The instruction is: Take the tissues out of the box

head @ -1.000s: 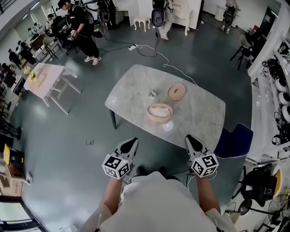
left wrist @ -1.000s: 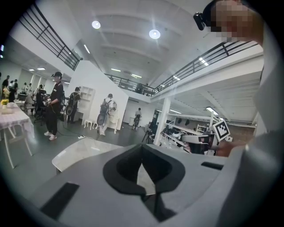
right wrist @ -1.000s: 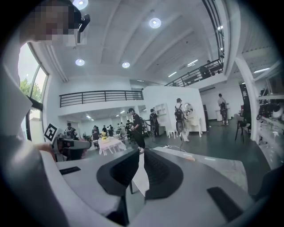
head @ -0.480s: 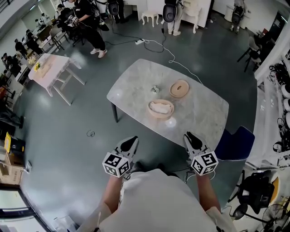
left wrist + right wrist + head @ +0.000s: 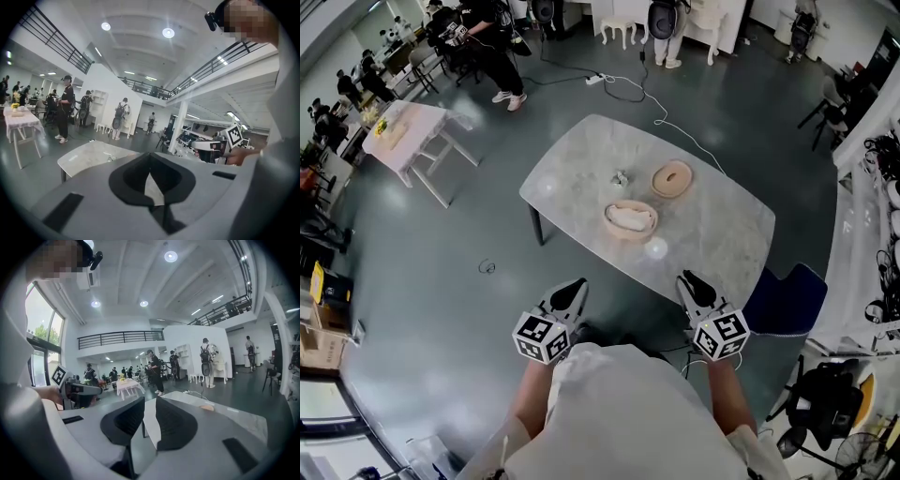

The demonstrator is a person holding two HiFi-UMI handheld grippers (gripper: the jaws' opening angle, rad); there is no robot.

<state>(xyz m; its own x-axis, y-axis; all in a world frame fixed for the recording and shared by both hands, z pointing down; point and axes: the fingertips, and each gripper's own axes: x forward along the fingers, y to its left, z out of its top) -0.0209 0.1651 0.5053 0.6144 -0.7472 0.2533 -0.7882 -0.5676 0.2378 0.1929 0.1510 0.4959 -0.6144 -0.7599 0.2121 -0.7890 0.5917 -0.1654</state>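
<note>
A round wooden box with white tissue in it sits mid-table on the marble table. Its round lid lies just behind it to the right, and a small crumpled item lies behind it to the left. My left gripper hovers short of the table's near edge, its jaw tips touching, with nothing held. My right gripper is level with it to the right, a narrow gap between its jaws, nothing in it. Both are well apart from the box.
A blue chair stands at the table's near right corner. A white side table is off to the far left, with people beyond it. A cable runs over the grey floor behind the marble table.
The view has shifted slightly, so the table sits a little higher in the frame. Both grippers stay in the same place before my body.
</note>
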